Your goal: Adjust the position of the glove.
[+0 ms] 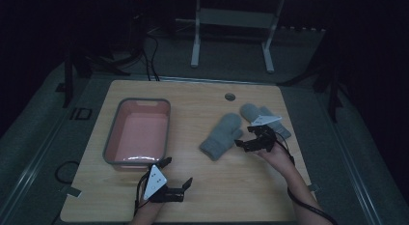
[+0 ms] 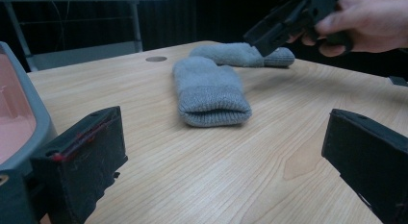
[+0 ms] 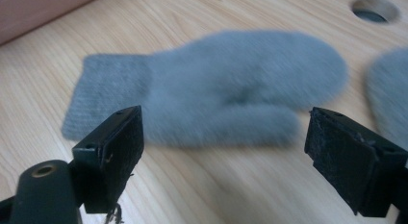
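Jaws wide on my right gripper (image 3: 226, 152), nothing between them, and the near grey mitten (image 3: 216, 84) lies flat on the counter (image 1: 231, 181) just ahead, its long axis across the gap, cuff left, thumb nearest me. My right hand is closer by far. My left gripper (image 1: 176, 174), also wide and empty, hangs back beside the pink bin (image 1: 166, 133). A second mitten (image 1: 251, 111) lies just behind.

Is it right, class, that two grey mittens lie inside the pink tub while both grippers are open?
Not quite. The two grey mittens lie on the wooden table, beside the pink tub, as the high view shows. Both the left gripper and the right gripper are open.
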The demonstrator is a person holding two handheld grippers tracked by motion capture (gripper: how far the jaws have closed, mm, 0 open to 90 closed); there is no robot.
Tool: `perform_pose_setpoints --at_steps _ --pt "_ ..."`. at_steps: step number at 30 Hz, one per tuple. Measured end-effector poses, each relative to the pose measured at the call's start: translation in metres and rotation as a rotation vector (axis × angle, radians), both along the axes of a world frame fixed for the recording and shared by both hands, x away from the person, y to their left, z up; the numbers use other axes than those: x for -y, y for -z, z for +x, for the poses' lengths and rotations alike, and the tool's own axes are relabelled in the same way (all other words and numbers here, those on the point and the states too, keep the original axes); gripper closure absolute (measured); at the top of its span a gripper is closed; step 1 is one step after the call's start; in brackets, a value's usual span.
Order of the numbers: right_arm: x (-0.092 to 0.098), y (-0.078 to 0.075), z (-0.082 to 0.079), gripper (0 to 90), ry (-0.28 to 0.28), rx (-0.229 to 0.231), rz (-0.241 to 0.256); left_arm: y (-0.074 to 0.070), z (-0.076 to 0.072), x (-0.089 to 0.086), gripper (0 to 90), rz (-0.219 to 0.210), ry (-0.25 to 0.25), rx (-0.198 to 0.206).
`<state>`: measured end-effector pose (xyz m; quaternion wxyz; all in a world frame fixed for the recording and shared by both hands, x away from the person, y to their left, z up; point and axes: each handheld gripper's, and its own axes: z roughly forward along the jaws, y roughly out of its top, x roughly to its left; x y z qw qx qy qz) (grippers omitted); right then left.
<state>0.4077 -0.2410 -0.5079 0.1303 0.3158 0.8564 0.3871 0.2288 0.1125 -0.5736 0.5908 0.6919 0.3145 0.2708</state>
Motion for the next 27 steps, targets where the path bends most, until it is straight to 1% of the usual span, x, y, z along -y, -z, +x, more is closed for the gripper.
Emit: perform_pose_setpoints --at_steps 3,4,6,7,11,13,15,17,19,20,21,22,23,24,25,26,27 --pt "-0.012 0.003 0.006 15.2 -0.018 0.011 -0.022 0.000 0.000 0.000 1.8 -0.003 0.001 -0.002" --pt "-0.012 0.003 0.006 15.2 -0.018 0.011 -0.022 0.000 0.000 0.000 1.8 -0.003 0.001 -0.002" --pt "-0.020 0.006 0.010 20.6 -0.035 0.022 -0.038 0.000 0.000 0.000 1.8 -0.004 0.002 -0.005" --pt "-0.029 0.009 0.015 21.2 -0.050 0.029 -0.059 0.000 0.000 0.000 1.8 -0.003 0.003 -0.006" --pt "-0.042 0.015 0.028 24.5 -0.063 0.025 -0.086 0.000 0.000 0.000 1.8 0.001 0.004 -0.005" --pt "-0.047 0.017 0.035 24.8 -0.063 0.019 -0.104 0.000 0.000 0.000 1.8 0.001 0.005 -0.006" --pt "-0.050 0.018 0.041 28.2 -0.063 0.009 -0.109 0.000 0.000 0.000 1.8 0.003 0.005 -0.008" --pt "-0.053 0.021 0.048 29.2 -0.054 0.003 -0.128 0.000 0.001 0.000 1.8 0.004 0.004 -0.009" --pt "-0.054 0.027 0.053 31.0 -0.060 -0.022 -0.145 0.000 0.001 0.000 1.8 -0.002 -0.003 -0.011" --pt "-0.054 0.030 0.054 32.4 -0.066 -0.029 -0.164 0.000 0.001 0.000 1.8 -0.003 -0.003 -0.015" --pt "-0.054 0.033 0.055 32.8 -0.073 -0.025 -0.167 0.000 0.001 0.000 1.8 -0.003 -0.002 -0.018" --pt "-0.054 0.034 0.056 35.1 -0.078 -0.029 -0.159 0.000 0.002 0.000 1.8 -0.003 -0.004 -0.020" --pt "-0.052 0.035 0.058 37.5 -0.089 -0.049 -0.145 0.000 0.002 0.000 1.8 -0.003 -0.003 -0.021" --pt "-0.052 0.035 0.059 41.2 -0.094 -0.057 -0.137 0.000 0.002 0.000 1.8 -0.002 -0.004 -0.019" --pt "-0.051 0.035 0.060 43.5 -0.103 -0.053 -0.134 0.000 0.001 0.000 1.8 -0.002 -0.004 -0.018" --pt "-0.051 0.036 0.059 49.9 -0.109 -0.044 -0.139 0.000 0.001 0.000 1.8 -0.001 -0.005 -0.015" --pt "-0.051 0.036 0.059 49.9 -0.109 -0.044 -0.139 0.000 0.001 0.000 1.8 -0.001 -0.005 -0.015"
